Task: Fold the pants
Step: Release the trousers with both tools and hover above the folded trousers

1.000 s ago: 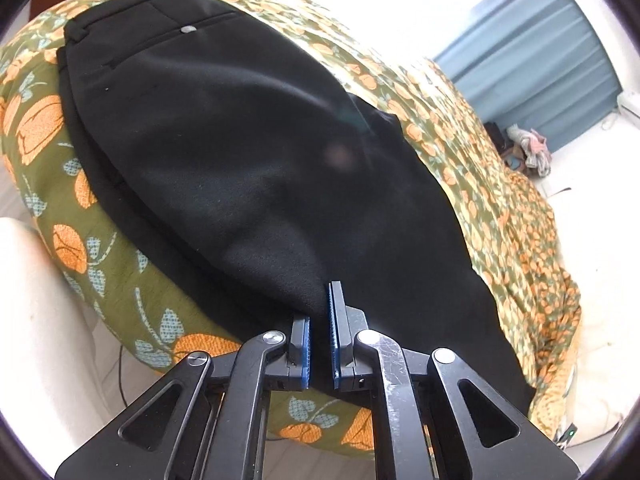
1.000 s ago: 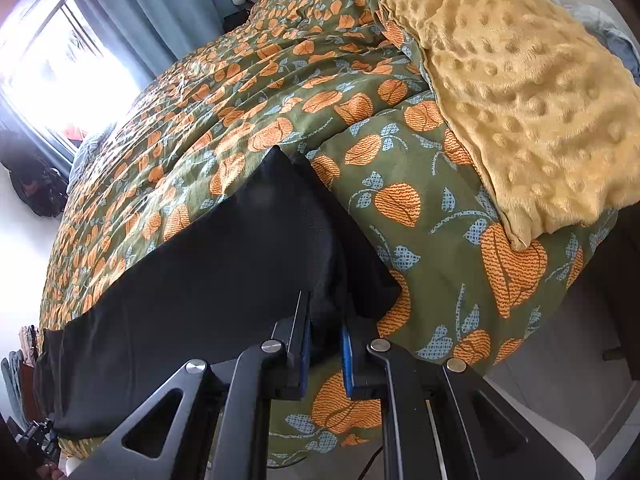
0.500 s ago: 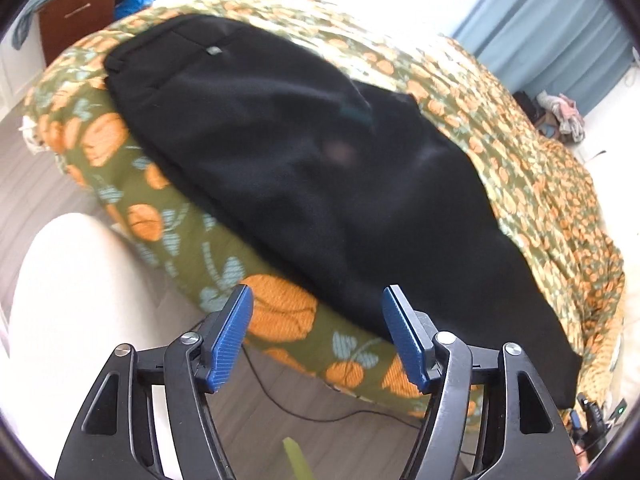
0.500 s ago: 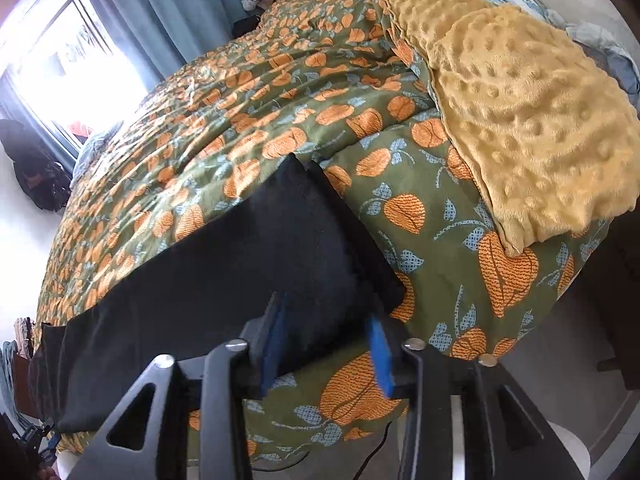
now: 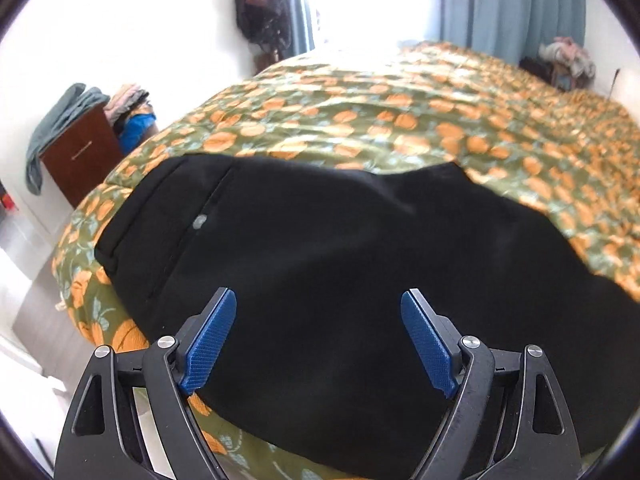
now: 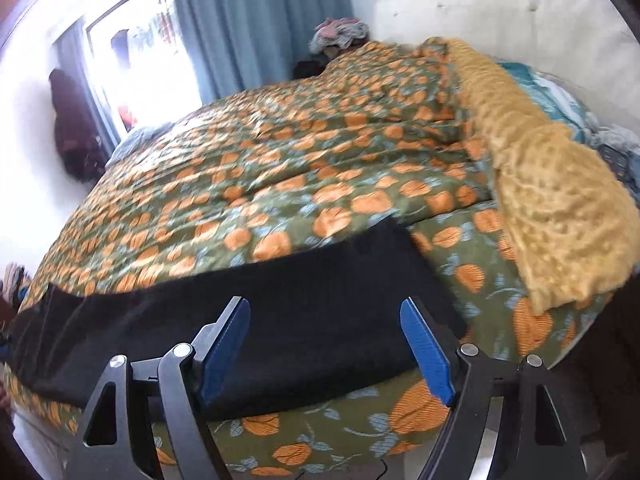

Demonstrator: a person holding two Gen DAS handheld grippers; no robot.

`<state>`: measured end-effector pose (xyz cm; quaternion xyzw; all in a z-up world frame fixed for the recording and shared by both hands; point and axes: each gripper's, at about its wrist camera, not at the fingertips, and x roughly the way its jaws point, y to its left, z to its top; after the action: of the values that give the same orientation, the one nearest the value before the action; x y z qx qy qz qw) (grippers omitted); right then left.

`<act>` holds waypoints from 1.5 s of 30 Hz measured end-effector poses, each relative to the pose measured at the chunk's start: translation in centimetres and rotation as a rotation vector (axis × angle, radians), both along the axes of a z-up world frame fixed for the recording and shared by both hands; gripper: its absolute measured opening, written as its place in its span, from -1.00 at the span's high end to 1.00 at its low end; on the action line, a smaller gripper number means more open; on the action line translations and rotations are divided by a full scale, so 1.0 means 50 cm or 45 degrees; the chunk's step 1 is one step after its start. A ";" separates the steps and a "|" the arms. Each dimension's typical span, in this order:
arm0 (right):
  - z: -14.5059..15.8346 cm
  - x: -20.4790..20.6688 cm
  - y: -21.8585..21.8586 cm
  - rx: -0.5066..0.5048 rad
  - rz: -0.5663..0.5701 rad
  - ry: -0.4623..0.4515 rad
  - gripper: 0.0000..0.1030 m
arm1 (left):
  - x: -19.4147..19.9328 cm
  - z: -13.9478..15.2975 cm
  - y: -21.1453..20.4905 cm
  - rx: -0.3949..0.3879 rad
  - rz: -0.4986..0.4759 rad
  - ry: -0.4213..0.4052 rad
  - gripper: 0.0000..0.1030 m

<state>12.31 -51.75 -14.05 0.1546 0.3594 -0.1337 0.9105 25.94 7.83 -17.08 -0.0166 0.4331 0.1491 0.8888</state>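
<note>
While over the pants [image 5: 340,260], both hand-held grippers [image 5: 318,336] [image 6: 324,340] spread wide; nothing pinched.

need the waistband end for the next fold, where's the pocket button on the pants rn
In the left wrist view the pocket button sits upper left on the black pants, near the waistband end by the bed's corner, beyond the open left tool.
</note>
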 end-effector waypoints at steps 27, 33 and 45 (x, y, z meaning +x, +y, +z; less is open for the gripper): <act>-0.001 -0.025 -0.102 0.274 -0.039 -0.158 -0.55 | -0.085 0.011 -0.207 -0.118 -0.320 -0.009 -0.76; -0.009 0.029 -0.188 0.294 0.092 -0.035 -0.55 | -0.090 -0.009 -0.191 -0.184 -0.253 0.035 -0.76; -0.056 0.093 -0.230 0.317 0.242 0.124 -0.51 | -0.091 -0.019 -0.161 -0.173 -0.206 0.034 -0.76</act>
<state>16.94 -63.24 -16.87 0.2249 0.4301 -0.0087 0.8743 21.38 -0.24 -18.01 -0.0396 0.4540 0.0473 0.8888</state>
